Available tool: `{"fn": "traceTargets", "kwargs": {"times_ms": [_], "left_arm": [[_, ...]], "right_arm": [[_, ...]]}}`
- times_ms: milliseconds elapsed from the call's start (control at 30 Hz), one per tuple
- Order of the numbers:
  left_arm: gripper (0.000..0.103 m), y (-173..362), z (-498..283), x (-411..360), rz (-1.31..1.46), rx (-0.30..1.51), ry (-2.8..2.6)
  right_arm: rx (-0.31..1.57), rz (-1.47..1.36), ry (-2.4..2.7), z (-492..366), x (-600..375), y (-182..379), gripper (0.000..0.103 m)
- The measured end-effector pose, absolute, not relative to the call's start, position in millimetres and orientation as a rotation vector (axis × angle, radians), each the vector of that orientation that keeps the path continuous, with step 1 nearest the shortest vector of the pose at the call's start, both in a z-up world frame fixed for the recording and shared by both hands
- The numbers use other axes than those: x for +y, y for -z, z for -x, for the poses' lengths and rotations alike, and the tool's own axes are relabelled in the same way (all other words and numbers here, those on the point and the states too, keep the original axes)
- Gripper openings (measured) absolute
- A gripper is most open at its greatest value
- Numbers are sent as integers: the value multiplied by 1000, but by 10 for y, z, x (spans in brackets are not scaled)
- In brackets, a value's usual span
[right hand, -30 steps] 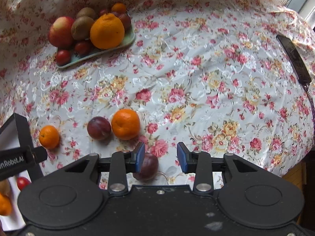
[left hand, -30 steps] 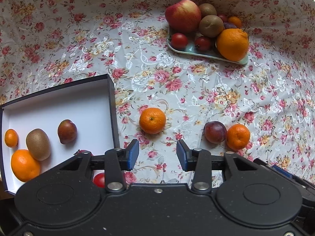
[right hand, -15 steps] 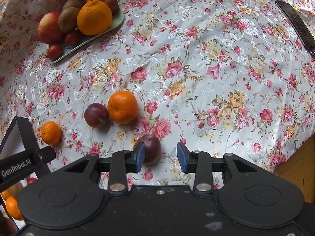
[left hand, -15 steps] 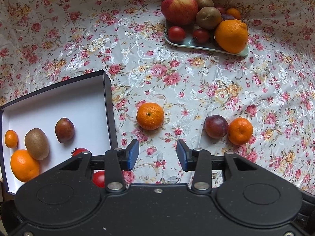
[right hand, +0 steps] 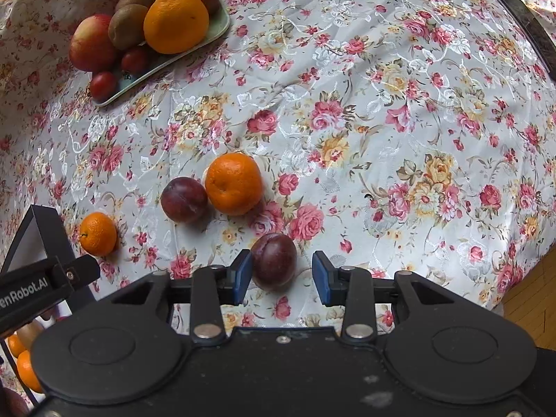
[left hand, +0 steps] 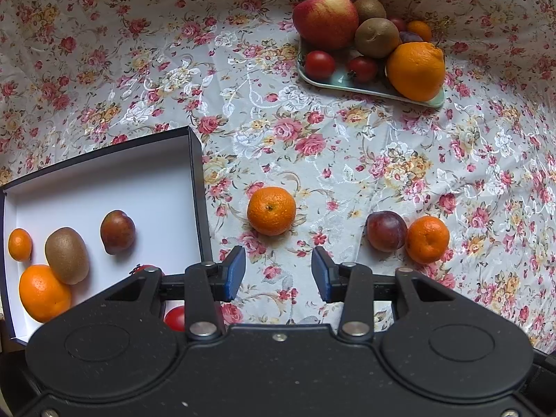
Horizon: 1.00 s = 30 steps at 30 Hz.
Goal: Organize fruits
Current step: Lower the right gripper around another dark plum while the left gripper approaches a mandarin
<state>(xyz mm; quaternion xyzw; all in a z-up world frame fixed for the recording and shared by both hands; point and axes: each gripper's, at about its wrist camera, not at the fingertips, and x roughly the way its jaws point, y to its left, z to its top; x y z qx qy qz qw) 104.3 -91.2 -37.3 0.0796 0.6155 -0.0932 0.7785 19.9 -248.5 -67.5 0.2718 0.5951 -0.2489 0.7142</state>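
Left wrist view: the left gripper [left hand: 278, 274] has eased back a touch from the small orange mandarin [left hand: 271, 210] over the last second, its blue-padded jaws spread wide and holding nothing. The mandarin sits alone on the floral tablecloth [left hand: 139, 69], just beyond the jaws, with bare cloth on every side. The black-walled, white-lined box [left hand: 195, 187] stands close on the left, already holding a kiwi, citrus and a dark plum; its upright wall is the edge to clear on any carry. A pale green tray [left hand: 330, 81] piled with fruit lies well apart at the far end.

Right wrist view: the right gripper [right hand: 280, 274] has closed in on the dark purple plum [right hand: 274, 260], which now lies between its open jaws, nearer the left pad and not yet gripped. That suggests a pick-up is imminent. A second plum [right hand: 184, 198] touching a larger orange [right hand: 233, 183] lies beyond, clear of the jaws. The table edge [right hand: 521, 278] drops away to the right.
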Motion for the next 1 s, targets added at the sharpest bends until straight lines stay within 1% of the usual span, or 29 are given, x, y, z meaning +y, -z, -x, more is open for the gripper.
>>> {"fn": "traceTargets", "kwargs": {"times_ms": [300, 333, 367, 433, 667, 767, 1000], "left_arm": [[50, 423, -1142, -926, -174, 1341, 205], [50, 433, -1154, -927, -172, 1344, 209], [50, 446, -1168, -926, -168, 1349, 212], [50, 471, -1201, -913, -152, 1362, 216], [50, 518, -1318, -883, -108, 1378, 213], [50, 550, -1355, -896, -105, 1384, 215], [50, 675, -1461, -950, -89, 1417, 216]], "right_arm": [[1381, -624, 530, -281, -2471, 780, 38], [1395, -627, 530, -291, -2469, 804, 37], [1409, -635, 530, -297, -2470, 829, 34], [1418, -653, 533, -304, -2471, 859, 32], [1323, -533, 545, -383, -2425, 713, 31], [1321, -551, 540, -439, -2495, 674, 29], [1335, -606, 549, -538, -2653, 665, 29]]}}
